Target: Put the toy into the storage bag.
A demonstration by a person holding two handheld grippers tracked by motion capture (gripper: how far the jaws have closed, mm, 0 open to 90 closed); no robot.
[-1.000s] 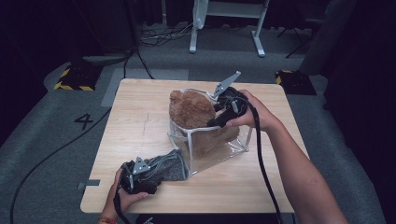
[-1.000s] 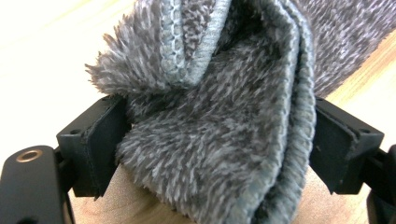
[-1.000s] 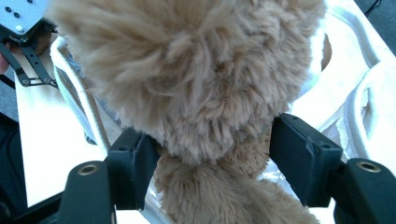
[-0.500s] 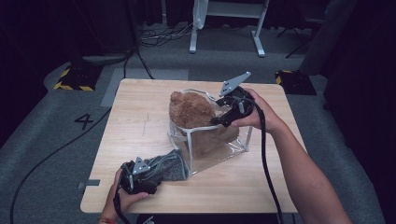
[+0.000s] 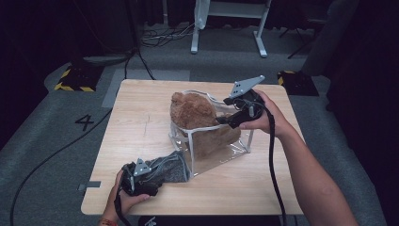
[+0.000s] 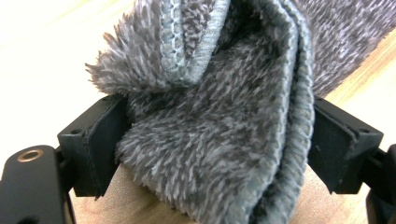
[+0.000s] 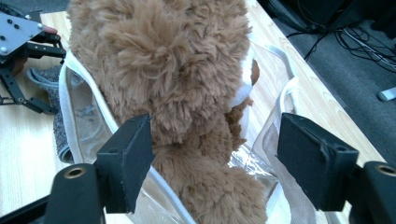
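A brown teddy bear (image 5: 193,110) sits in a clear plastic bag with white trim (image 5: 221,153) at the table's middle, its upper body sticking out of the mouth. My right gripper (image 5: 221,123) is at the bag's right rim, open; in the right gripper view (image 7: 215,140) the bear (image 7: 173,60) fills the gap and the left jaw touches its fur by the bag's white rim (image 7: 84,98). My left gripper (image 5: 162,172) lies near the front left, shut on a grey fuzzy cloth (image 5: 169,165). The cloth (image 6: 210,116) is bunched between its jaws (image 6: 215,140).
The wooden table (image 5: 141,108) has bare room at the left and back. The grey cloth's far end lies against the bag's front corner. Cables trail from both grippers over the table's front edge. Floor cables and a white stand lie beyond the table.
My right gripper has drawn back slightly to the right and up from the bear. The left gripper and the cloth have stayed put.
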